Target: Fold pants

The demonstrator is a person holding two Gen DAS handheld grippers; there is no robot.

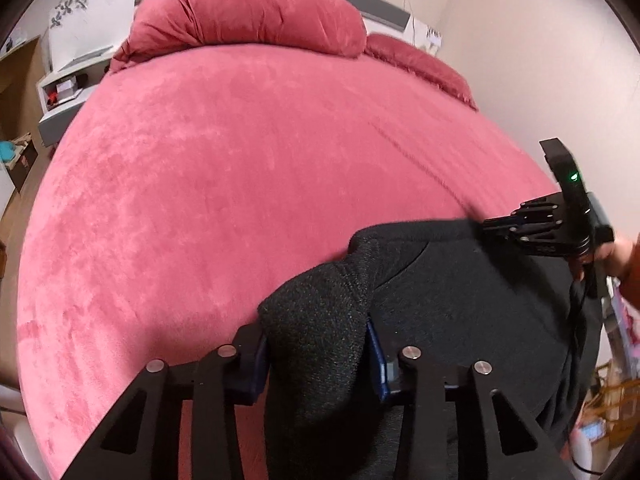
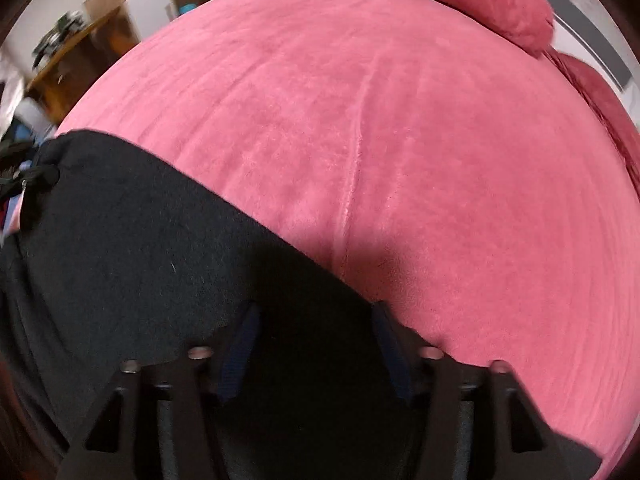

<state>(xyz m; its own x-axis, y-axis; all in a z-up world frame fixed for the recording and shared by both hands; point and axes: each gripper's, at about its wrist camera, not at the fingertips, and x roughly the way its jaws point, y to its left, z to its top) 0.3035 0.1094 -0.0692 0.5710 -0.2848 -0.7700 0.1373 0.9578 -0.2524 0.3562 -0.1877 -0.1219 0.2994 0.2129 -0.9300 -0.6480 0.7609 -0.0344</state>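
Note:
Black pants (image 1: pixel 460 300) lie at the near edge of a bed with a pink velvet cover (image 1: pixel 240 184). My left gripper (image 1: pixel 316 356) is shut on a bunched edge of the pants, the cloth filling the gap between its blue pads. My right gripper (image 1: pixel 496 228) shows at the right of the left wrist view, shut on the far edge of the pants. In the right wrist view the pants (image 2: pixel 140 248) spread to the left, and my right gripper (image 2: pixel 316 344) holds black cloth between its pads over the pink cover (image 2: pixel 400 120).
A rolled pink duvet (image 1: pixel 248 12) and a pink pillow (image 1: pixel 420 64) lie at the head of the bed. A bedside shelf (image 1: pixel 60 92) stands at the left. A wall (image 1: pixel 540 60) runs along the right side. A wooden desk (image 2: pixel 76 64) stands beyond the bed.

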